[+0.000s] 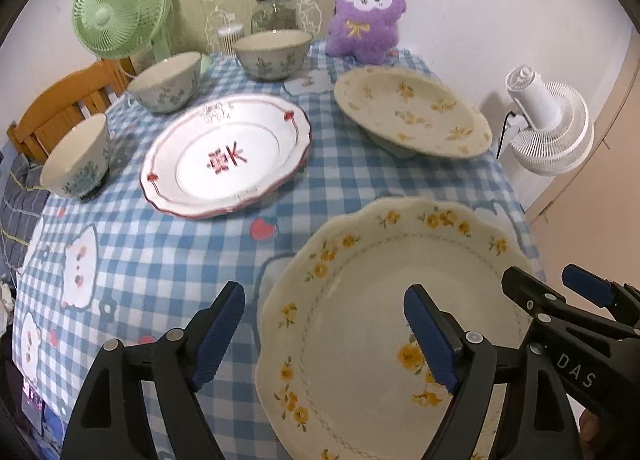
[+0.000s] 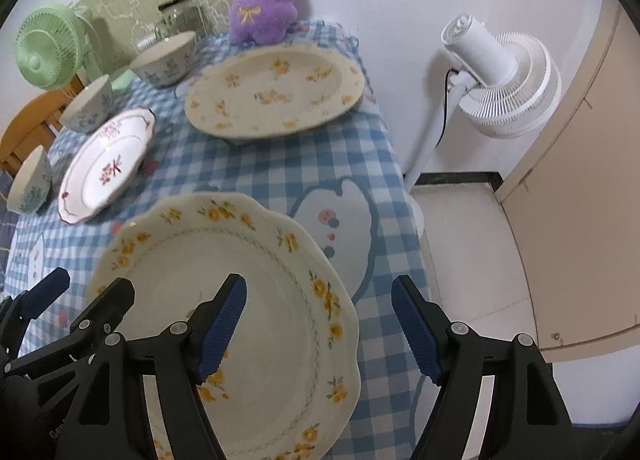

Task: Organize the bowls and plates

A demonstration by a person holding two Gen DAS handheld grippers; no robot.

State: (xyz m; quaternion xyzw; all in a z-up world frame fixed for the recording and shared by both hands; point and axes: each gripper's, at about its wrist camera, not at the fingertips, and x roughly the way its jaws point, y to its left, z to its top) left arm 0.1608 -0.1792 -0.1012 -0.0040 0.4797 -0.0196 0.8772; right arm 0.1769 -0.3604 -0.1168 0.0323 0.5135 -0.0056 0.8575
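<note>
Checked tablecloth (image 1: pixel 160 260) | three bowls (image 1: pixel 166 82) unstacked at left | red-trimmed plate (image 1: pixel 226 156) beside them | flowered plates (image 1: pixel 412 116) apart at right, nearest plate (image 1: pixel 360 320) beneath left gripper (image 1: pixel 326 336) and right gripper (image 2: pixel 320 330), both spread wide, holding nothing | stacking barely begun.

Three plates (image 1: pixel 226 156), three bowls (image 1: pixel 166 82), two fans (image 1: pixel 116 6), one plush toy (image 1: pixel 366 18), one jar (image 1: pixel 275 12)

Under your left hand-held gripper (image 1: pixel 324 334), with its matt black plastic and ribbed blue pads (image 1: pixel 218 334), lies a glossy ceramic plate (image 1: pixel 372 320) on woven checked cloth (image 1: pixel 160 260); beyond sits a fuzzy plush toy (image 1: pixel 366 14).
</note>
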